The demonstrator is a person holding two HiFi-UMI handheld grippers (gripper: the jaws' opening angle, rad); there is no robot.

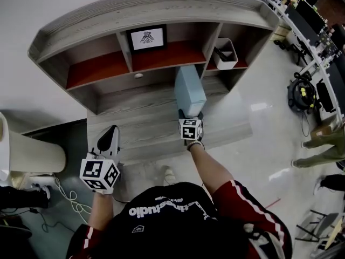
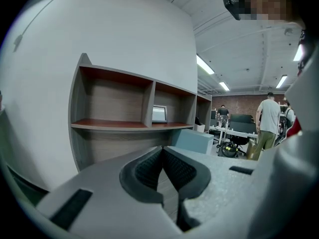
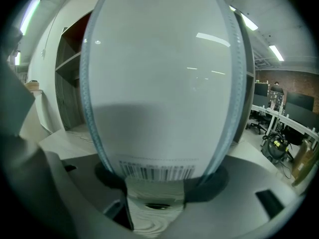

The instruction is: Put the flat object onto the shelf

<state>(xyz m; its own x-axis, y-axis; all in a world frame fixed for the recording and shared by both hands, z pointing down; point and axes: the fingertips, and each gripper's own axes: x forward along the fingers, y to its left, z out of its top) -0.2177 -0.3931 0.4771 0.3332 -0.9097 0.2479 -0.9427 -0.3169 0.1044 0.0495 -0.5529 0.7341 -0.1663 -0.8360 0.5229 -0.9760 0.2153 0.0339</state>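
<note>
Right gripper (image 1: 191, 114) clamps the pale blue flat box (image 1: 189, 89) upright before the shelf (image 1: 97, 69); left gripper (image 1: 110, 135) beside it, jaws together, empty.

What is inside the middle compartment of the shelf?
A framed picture stands at the back. The upright blue box covers the front right corner of the compartment.

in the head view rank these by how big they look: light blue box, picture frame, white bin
1. light blue box, largest, though it is nearer the camera, so its lead is unsure
2. picture frame
3. white bin, somewhat smaller than the frame; both stand on the shelf at similar depth
</note>
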